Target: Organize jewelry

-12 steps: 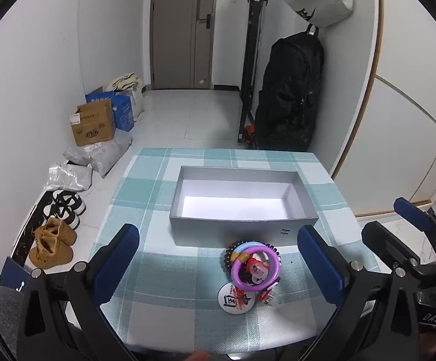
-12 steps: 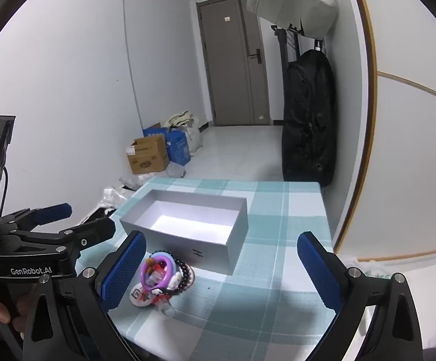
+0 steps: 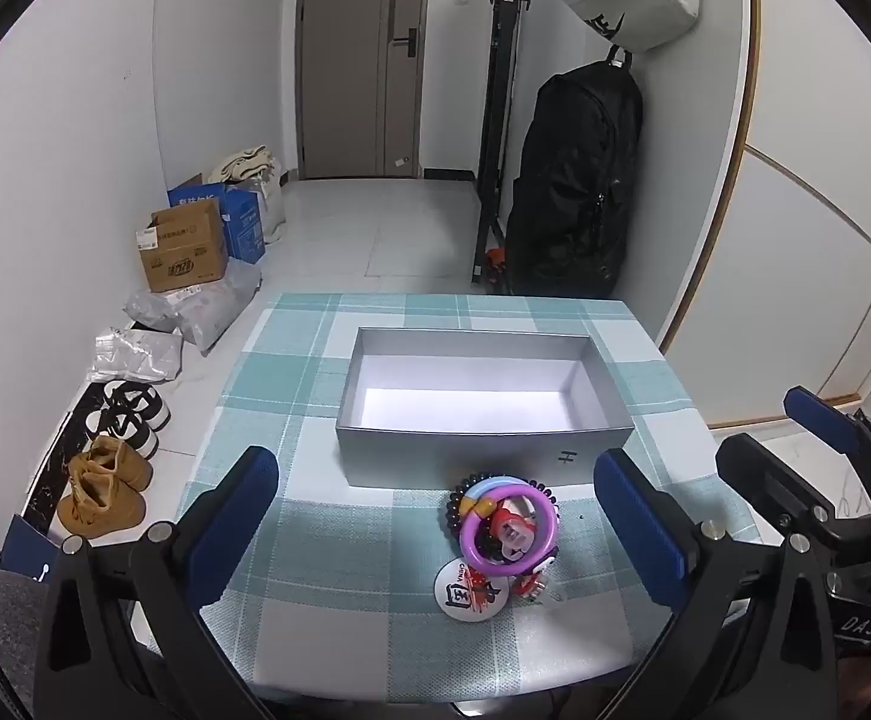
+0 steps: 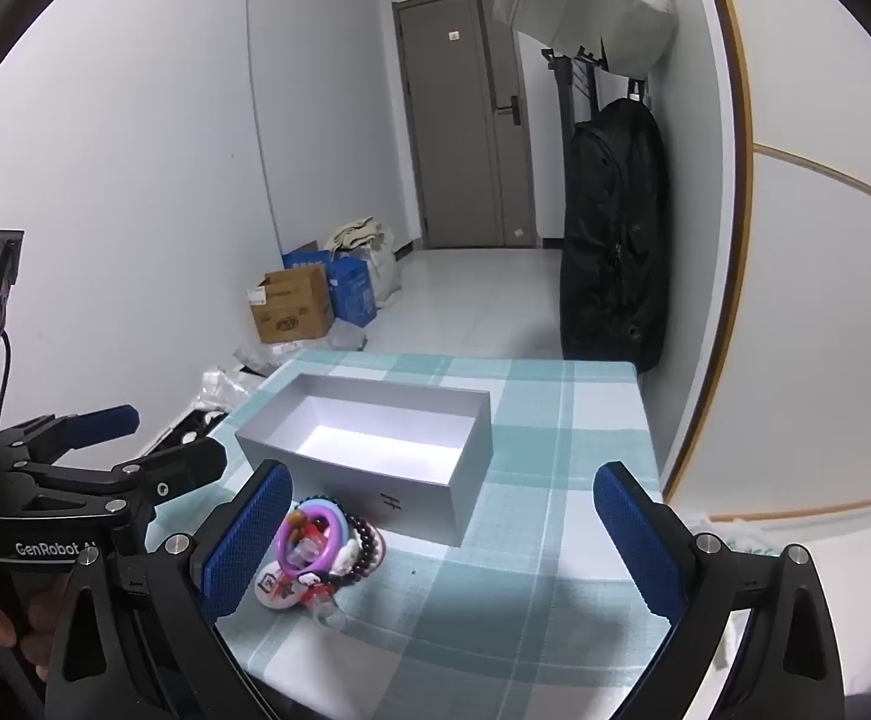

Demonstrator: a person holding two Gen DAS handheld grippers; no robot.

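While the left wrist camera looks down at the table with the teal and white checked cloth (image 3: 291, 360), the left gripper (image 3: 435, 516) hangs above the near edge with its two blue-padded fingers (image 3: 237, 516) spread wide apart, holding nothing. A small heap of jewelry (image 3: 498, 531) lies on the cloth between those fingers: a purple plastic ring (image 3: 510, 525), a dark bead bracelet (image 3: 456, 507) and a round white badge (image 3: 471, 591) touching each other. Just behind the heap sits an open grey cardboard box (image 3: 483, 450) with a white inside. At the right of this view the right gripper (image 3: 795, 432) shows from the side, spread open too. From the right wrist camera, the right gripper (image 4: 441, 534) is wide open over the cloth and grips nothing. The heap of jewelry (image 4: 324, 552) lies just beside its left blue finger pad (image 4: 249, 534), right in front of the grey box (image 4: 369, 450). The left gripper (image 4: 135, 444) pokes in from the left side, open, near the box.
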